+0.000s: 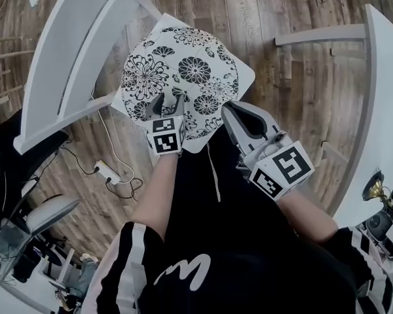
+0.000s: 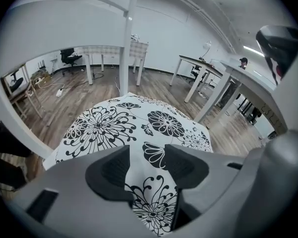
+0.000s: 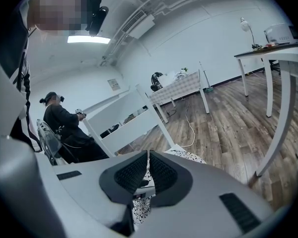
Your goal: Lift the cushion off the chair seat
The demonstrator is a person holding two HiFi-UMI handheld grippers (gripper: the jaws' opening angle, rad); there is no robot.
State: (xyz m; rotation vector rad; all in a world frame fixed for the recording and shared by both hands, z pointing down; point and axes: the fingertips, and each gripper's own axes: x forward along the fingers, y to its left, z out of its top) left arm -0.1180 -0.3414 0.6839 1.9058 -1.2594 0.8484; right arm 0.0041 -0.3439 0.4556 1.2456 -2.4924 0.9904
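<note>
A: Cushion (image 1: 187, 70), the flowered one: where is it?
B: On the white chair (image 1: 62, 64) seat, its near edge at both claws.
A: The left gripper (image 2: 146, 165)?
B: Jaws apart, straddling that edge, with the flower print showing between them.
A: And the right gripper (image 3: 148, 171)?
B: Nearly closed, pinching a thin edge at the cushion's near right corner

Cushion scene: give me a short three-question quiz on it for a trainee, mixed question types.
1. True or false: the left hand-held gripper has its jaws pressed together.
2. Which is shut on the edge of the black-and-white floral fabric cushion? A, left hand-held gripper; B, right hand-held gripper; C, neither.
3. What colour is the slatted-back chair?
Key: 1 false, they stand apart; 2 B; 3 white.
</note>
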